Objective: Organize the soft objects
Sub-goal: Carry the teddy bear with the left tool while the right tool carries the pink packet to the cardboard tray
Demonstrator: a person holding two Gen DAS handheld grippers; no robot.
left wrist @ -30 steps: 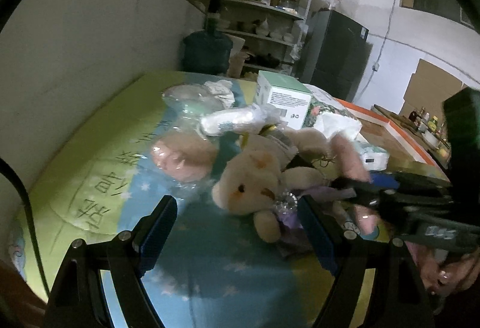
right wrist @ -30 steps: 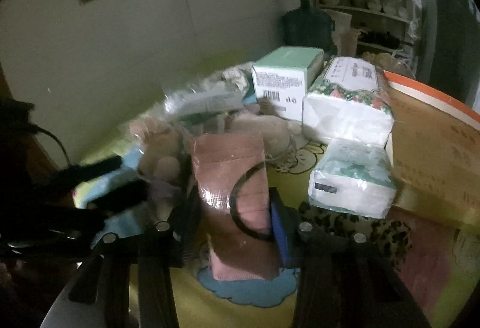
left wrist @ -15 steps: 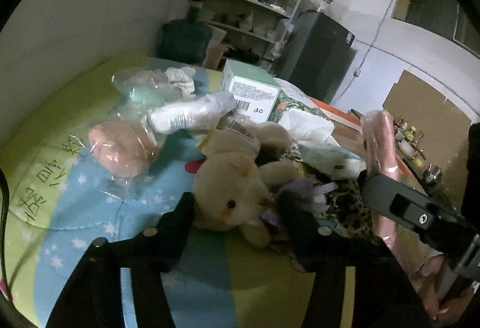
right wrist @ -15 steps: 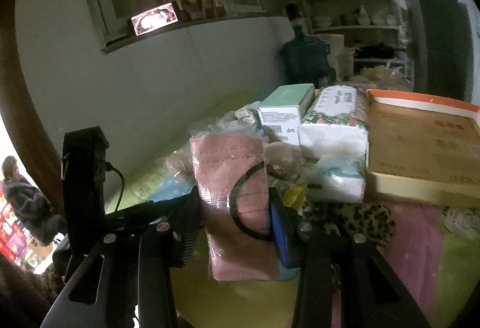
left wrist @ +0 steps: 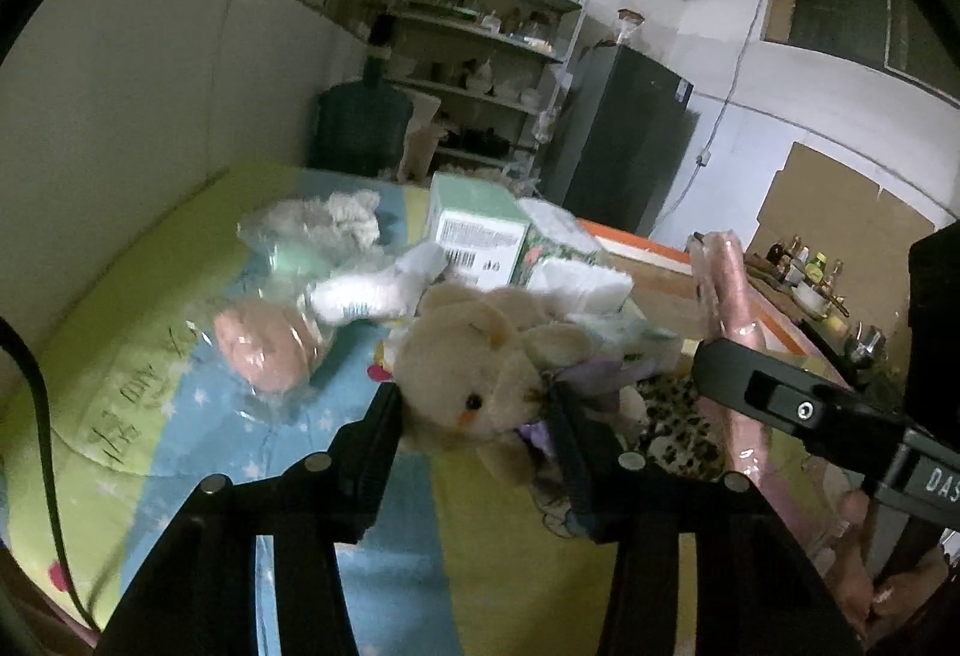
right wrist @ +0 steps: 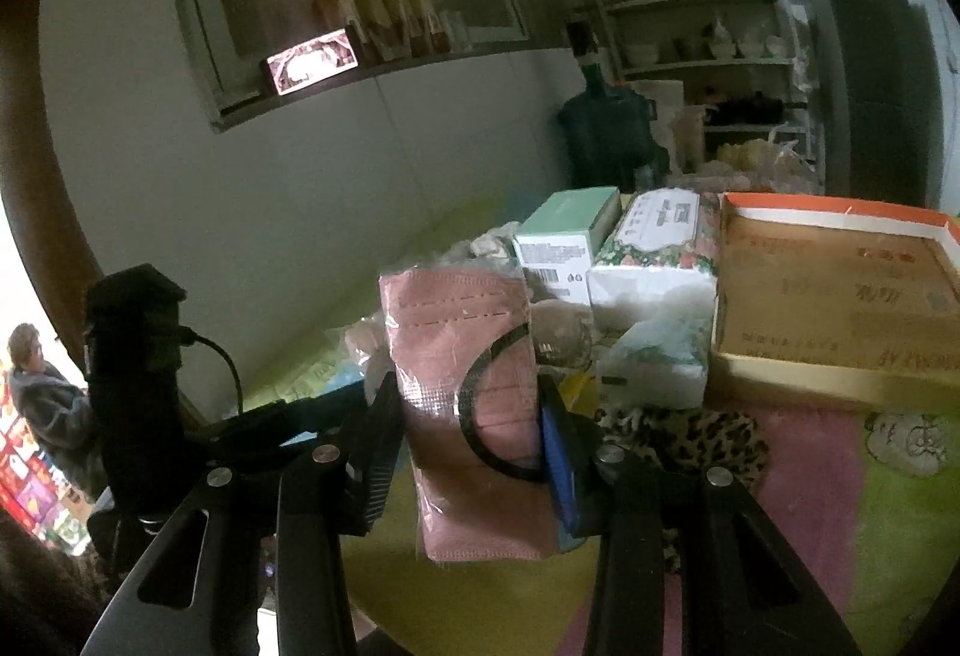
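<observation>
My left gripper (left wrist: 477, 410) is shut on a cream plush bear (left wrist: 474, 362) with a purple bow and holds it above the blanket. My right gripper (right wrist: 471, 416) is shut on a pink pack of face masks (right wrist: 468, 392) in clear wrap, lifted off the table. The same pack (left wrist: 729, 320) and the right gripper's body show at the right of the left wrist view. Soft items in plastic bags, a pink one (left wrist: 267, 350) and a white roll (left wrist: 372, 290), lie on the blanket.
A mint-green box (right wrist: 567, 236), tissue packs (right wrist: 657, 260) and an orange-rimmed cardboard tray (right wrist: 834, 290) stand behind. A leopard-print cloth (right wrist: 684, 437) lies on the pink and green blanket. A wall runs along the left; shelves and a dark fridge stand at the back.
My left gripper closed on the plush bear and lifted it off the blanket. My right gripper rose with the pink mask pack.
</observation>
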